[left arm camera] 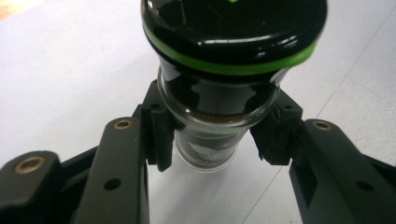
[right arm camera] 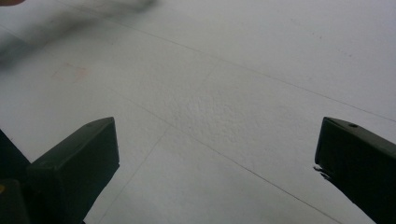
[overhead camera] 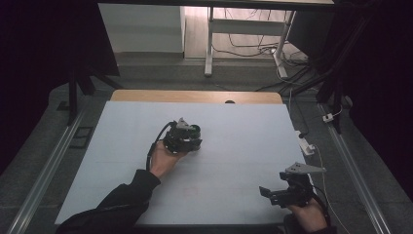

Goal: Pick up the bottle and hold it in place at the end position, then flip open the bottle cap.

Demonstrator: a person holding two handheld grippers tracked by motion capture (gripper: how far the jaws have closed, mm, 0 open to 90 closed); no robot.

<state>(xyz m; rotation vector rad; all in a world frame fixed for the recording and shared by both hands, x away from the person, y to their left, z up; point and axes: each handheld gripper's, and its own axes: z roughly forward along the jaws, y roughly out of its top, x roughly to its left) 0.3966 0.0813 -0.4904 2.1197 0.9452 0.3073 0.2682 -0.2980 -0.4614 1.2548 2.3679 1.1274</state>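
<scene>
A small glass jar (left arm camera: 219,98) with a black lid and a green ring under the lid holds dark contents. My left gripper (left arm camera: 212,140) is shut on its glass body just below the lid, one pad on each side. In the high view the left gripper (overhead camera: 191,138) and the jar (overhead camera: 195,130) sit low over the middle of the white table cover (overhead camera: 243,141). My right gripper (overhead camera: 267,193) rests near the front right corner, pointing left. Its jaws (right arm camera: 217,158) stand wide apart over bare white surface with nothing between them.
A faint red square mark (overhead camera: 191,191) lies on the cover near the front. The table's wooden far edge (overhead camera: 195,96) shows beyond the cover. A white power strip (overhead camera: 305,144) and cables lie off the right edge. Metal rails run along both sides.
</scene>
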